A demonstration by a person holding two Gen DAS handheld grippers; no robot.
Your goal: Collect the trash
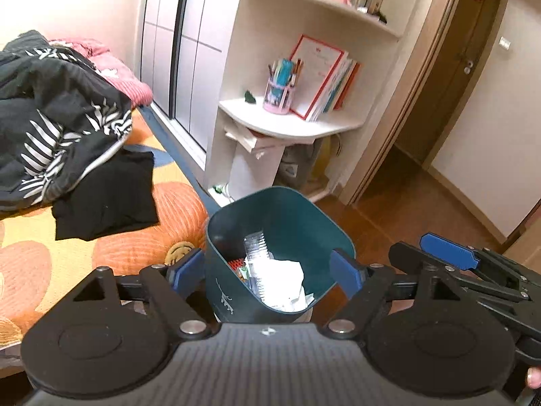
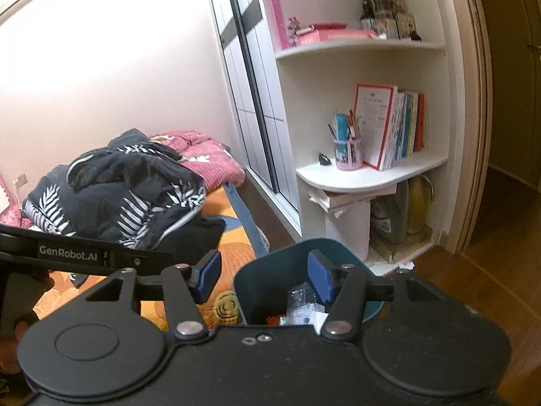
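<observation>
Left wrist view: the left gripper (image 1: 270, 272) has its jaws released and empty, above a teal bin (image 1: 280, 233) on the floor beside the bed (image 1: 101, 243). Paper trash (image 1: 284, 277) lies inside.

Right wrist view: the right gripper (image 2: 263, 279) is likewise released and empty, over the same bin (image 2: 267, 284) near the shelf (image 2: 365, 176).

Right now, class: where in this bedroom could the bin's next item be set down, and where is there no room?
Free: the wooden floor right of the teal bin, and the orange bedspread in front of the black clothes. Crowded: the shelf holding the pen cup and books.
</observation>
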